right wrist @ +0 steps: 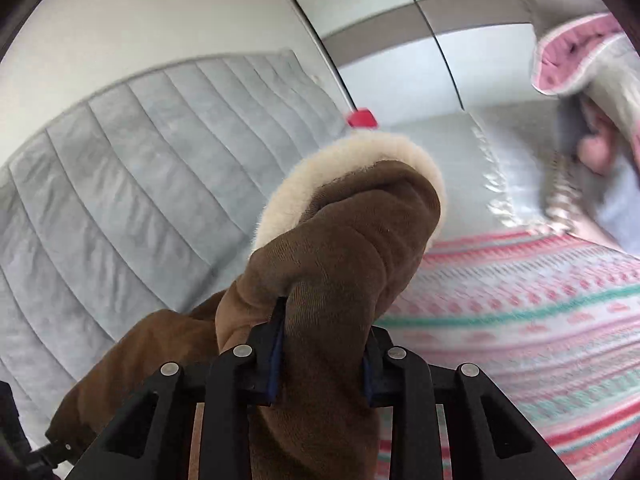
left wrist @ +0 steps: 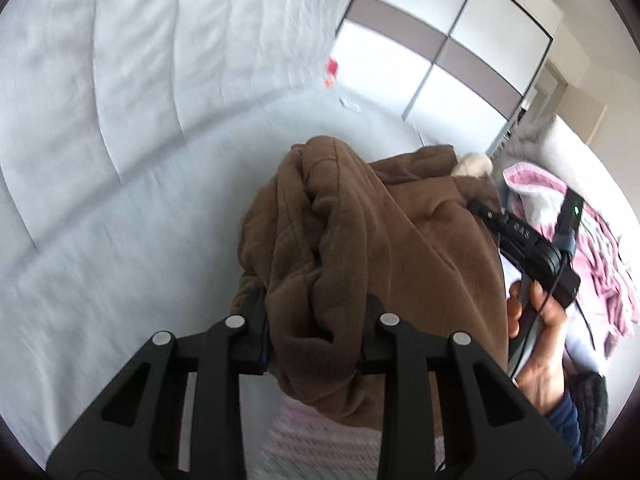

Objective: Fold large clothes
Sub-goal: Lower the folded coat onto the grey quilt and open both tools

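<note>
A brown fleece garment [left wrist: 360,240] hangs bunched above the grey bed. My left gripper [left wrist: 316,332] is shut on a thick fold of it, the cloth spilling over both fingers. In the right wrist view my right gripper [right wrist: 324,360] is shut on another part of the same brown garment [right wrist: 344,248], whose cream fur trim [right wrist: 360,152] curls over the top. The right gripper's body [left wrist: 532,248] and the hand [left wrist: 540,344] that holds it show at the right of the left wrist view, partly behind the cloth.
A grey quilted bed cover [left wrist: 120,120] lies below and to the left. A striped pink and green cloth [right wrist: 520,312] lies under the right gripper. A pink and grey garment [left wrist: 600,248] is heaped at the right. White wardrobe doors [left wrist: 460,60] stand behind, with a small red object [right wrist: 362,118] by the bed.
</note>
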A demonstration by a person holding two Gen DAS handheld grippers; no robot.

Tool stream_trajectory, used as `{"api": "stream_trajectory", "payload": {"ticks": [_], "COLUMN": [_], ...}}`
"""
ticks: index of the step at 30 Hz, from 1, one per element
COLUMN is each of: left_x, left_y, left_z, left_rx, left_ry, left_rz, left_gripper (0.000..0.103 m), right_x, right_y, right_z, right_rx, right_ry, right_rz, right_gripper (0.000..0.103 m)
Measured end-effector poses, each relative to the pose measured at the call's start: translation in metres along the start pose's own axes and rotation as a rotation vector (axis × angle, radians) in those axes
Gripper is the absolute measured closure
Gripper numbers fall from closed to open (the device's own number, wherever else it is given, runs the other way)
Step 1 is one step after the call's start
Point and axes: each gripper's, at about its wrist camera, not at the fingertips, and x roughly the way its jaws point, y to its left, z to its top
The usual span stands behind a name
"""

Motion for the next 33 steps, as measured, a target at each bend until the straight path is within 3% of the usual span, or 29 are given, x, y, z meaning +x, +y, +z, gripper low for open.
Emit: {"api": "stream_trajectory", "payload": {"ticks": [3,7,10,12,14,16,18,22,25,29,33], "left_x": [0.003,0.039,0.101,0.132,0.143,0.14,0.137,0.125,0.107,0.08,0.047], "left_y": [0.035,0.075,0.107,0.129,0.143,0.144,0.142,0.145,0.139,0.135,0.13], "left_z": [0.036,0.046,0.031,0.017,0.007,0.011,0.013,0.019,0.022,0.022,0.013], "left_rx": [-0.017,0.009,0.023,0.013,0.022,0.027,0.015,0.009,0.006,0.039,0.034], "left_ry": [-0.06,-0.077,0.014,0.094,0.093,0.096,0.096,0.104,0.084,0.046,0.034], "left_rz": [0.033,0.141,0.251,0.317,0.301,0.293,0.292,0.289,0.294,0.36,0.371], "left_gripper": [0.071,0.069,0.068,0.065,0.062,0.062,0.059,0.047,0.047,0.047,0.047], "right_x": [0.034,0.1,0.17,0.211,0.218,0.223,0.225,0.203,0.168,0.117,0.066], "right_y": [0.017,0.022,0.01,-0.002,-0.009,-0.005,0.0,-0.007,-0.013,-0.013,-0.013], "right_z": [0.011,-0.001,-0.033,-0.058,-0.063,-0.059,-0.055,-0.043,-0.039,-0.046,-0.066], "right_rx": [0.069,0.165,0.228,0.246,0.267,0.249,0.226,0.315,0.282,0.199,0.203], "right_ry": [-0.034,0.001,0.104,0.177,0.126,0.142,0.167,0.216,0.202,0.209,0.244], "right_rz": [0.072,0.134,0.109,0.016,0.063,0.049,0.029,0.031,0.019,0.004,0.053], "right_gripper": [0.074,0.074,0.072,0.068,0.061,0.054,0.051,0.043,0.041,0.041,0.04]}}
